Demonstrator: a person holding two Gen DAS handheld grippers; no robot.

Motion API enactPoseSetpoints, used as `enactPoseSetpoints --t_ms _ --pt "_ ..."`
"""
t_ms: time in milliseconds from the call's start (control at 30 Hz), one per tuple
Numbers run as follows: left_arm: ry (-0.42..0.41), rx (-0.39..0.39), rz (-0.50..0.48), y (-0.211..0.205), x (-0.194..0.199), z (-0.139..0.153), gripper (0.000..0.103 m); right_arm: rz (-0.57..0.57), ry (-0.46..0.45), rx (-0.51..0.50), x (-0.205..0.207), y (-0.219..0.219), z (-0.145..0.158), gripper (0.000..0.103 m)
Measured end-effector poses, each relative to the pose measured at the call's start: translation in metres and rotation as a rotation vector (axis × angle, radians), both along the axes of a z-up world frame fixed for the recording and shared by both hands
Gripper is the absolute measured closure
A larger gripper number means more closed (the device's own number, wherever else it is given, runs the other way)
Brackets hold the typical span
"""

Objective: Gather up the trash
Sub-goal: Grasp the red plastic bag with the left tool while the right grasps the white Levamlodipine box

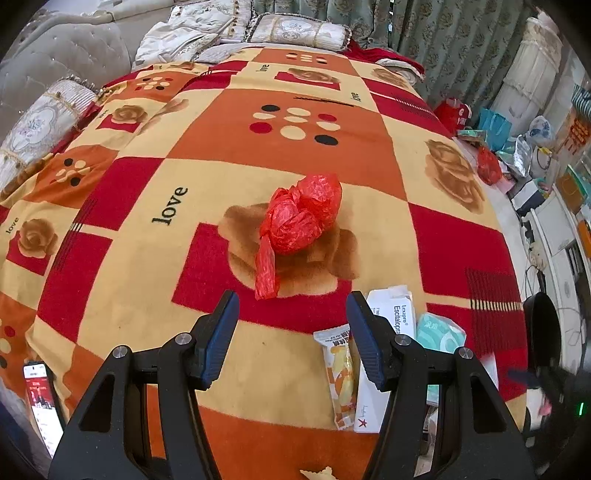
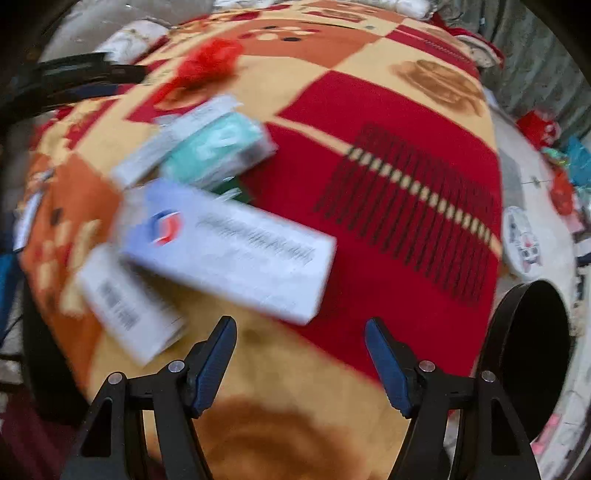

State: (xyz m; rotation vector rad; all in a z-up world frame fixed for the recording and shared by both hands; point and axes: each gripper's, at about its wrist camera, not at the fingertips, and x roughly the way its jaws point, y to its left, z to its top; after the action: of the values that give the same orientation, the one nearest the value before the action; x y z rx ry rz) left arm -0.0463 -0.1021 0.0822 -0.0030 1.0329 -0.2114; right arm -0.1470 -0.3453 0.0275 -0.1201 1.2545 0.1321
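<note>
Red crinkled plastic is what I see first: a knotted trash bag (image 1: 301, 214) sits on the patterned blanket (image 1: 147, 206), closed up so I cannot tell what is in it. My left gripper (image 1: 291, 314) hangs just short of its trailing tail, fingers spread wide, holding nothing.

To the right of that gripper lie a snack wrapper (image 1: 340, 373), a white Lexapro box (image 1: 391, 314) partly hidden behind my right-hand finger, and a teal tissue pack (image 1: 439, 332) beside the box. A black bin (image 2: 535, 354) stands off the bed's right edge, its dark mouth turned toward me; I cannot make out anything inside. A phone (image 1: 40, 402) lies at the blanket's left edge.

The right wrist view is badly smeared. My right gripper (image 2: 301, 339) is also wide open and empty, above bare blanket. Just ahead and left of it lie a long white carton (image 2: 229, 251) overlapping a smaller white box (image 2: 129, 310). Pillows (image 1: 299, 31) line the far end of the bed.
</note>
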Motion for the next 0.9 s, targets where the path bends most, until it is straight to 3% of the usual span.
enactPoseSetpoints --t_ms 133,200,467,567,700,733,767,900 --pt "-0.004 0.005 -0.002 -0.001 0.000 0.001 0.044 -0.149 -0.156 0.056 0.039 -0.024 0.019 0.033" --pt "-0.002 0.000 0.001 -0.001 0.002 0.000 0.044 -0.189 -0.190 0.071 0.050 -0.029 0.024 0.033" --pt "0.005 -0.026 0.004 0.003 0.009 -0.003 0.044 -0.195 -0.161 0.262 0.041 -0.019 0.031 0.033" --pt "0.005 -0.040 0.006 0.003 0.012 -0.004 0.044 -0.178 -0.142 0.230 0.044 -0.008 0.017 0.033" --pt "-0.017 -0.064 -0.001 0.000 0.018 -0.003 0.044 -0.155 -0.126 0.261 0.058 0.000 0.003 0.034" --pt "-0.021 -0.070 -0.001 -0.001 0.022 -0.003 0.044 -0.144 -0.137 0.235 0.060 0.003 0.002 0.039" --pt "-0.025 -0.075 -0.002 -0.002 0.027 -0.004 0.044 -0.132 -0.147 0.203 0.062 0.006 0.001 0.054" --pt "-0.056 -0.059 0.004 -0.007 0.049 -0.009 0.044 -0.163 -0.167 0.200 0.066 -0.006 0.000 0.056"
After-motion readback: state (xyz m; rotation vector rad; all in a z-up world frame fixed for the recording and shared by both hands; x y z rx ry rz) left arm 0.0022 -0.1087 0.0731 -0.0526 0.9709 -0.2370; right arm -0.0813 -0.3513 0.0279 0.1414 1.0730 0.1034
